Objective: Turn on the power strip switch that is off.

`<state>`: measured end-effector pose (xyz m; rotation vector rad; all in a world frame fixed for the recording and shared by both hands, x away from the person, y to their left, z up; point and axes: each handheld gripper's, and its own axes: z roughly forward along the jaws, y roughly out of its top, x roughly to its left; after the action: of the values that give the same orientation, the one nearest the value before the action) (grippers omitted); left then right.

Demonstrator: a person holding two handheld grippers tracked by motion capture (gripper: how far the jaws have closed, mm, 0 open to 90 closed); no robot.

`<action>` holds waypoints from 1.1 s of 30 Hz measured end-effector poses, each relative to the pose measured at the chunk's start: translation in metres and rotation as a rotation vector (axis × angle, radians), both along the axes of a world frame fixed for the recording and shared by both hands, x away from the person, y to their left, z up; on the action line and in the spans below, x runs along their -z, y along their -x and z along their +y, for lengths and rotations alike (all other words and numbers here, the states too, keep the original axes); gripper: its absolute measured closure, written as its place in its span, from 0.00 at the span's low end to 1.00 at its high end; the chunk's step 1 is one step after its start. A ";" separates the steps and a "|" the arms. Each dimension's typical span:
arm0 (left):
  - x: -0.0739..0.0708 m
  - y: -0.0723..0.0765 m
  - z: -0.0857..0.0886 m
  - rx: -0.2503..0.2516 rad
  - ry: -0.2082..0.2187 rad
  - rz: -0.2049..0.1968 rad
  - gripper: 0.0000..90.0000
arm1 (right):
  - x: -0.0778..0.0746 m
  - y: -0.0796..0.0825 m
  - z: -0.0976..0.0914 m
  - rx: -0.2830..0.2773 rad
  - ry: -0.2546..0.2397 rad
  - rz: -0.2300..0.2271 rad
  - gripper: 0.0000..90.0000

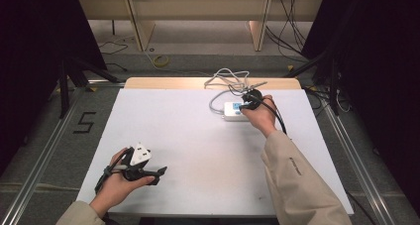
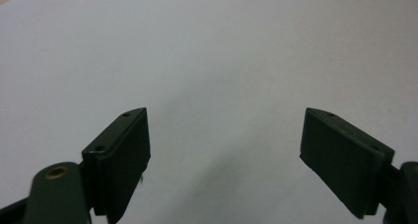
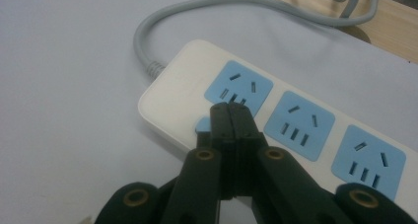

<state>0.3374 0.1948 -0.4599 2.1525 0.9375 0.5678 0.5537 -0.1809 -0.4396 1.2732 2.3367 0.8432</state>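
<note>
At the near left of the white table (image 1: 198,150), left gripper (image 1: 157,174) held low over bare surface, jaws spread wide with nothing between them. Farther right and toward the far edge, one white power strip (image 3: 172,86) lying flat, three blue sockets (image 3: 298,125) counted in the right gripper view, one small blue button just beside the first. Grey cord (image 3: 148,36) curling off its end into a loose tangle on the wooden edge (image 1: 163,83). Right gripper (image 3: 230,110) pressed closed, empty, tips resting at the first socket's lower edge, partly hiding the button.

Right gripper (image 1: 251,100) over power strip (image 1: 234,111)
</note>
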 end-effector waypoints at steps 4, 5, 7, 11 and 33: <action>0.000 0.000 0.000 0.000 0.000 0.001 0.21 | 0.000 -0.002 0.001 0.001 0.001 0.002 1.00; 0.000 0.000 0.000 -0.001 0.000 0.001 0.21 | 0.000 -0.002 0.001 0.001 0.000 0.004 1.00; 0.000 0.000 0.000 0.001 -0.003 -0.001 0.21 | 0.000 -0.003 0.002 -0.001 0.001 0.004 1.00; -0.001 0.000 0.000 0.002 -0.003 0.001 0.21 | -0.001 -0.004 0.005 -0.005 0.002 0.005 1.00; 0.000 0.000 0.000 0.000 0.003 0.001 0.21 | 0.005 -0.009 0.012 -0.010 0.029 0.041 1.00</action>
<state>0.3375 0.1951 -0.4594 2.1498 0.9385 0.5654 0.5626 -0.1689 -0.4448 1.2797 2.3804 0.7907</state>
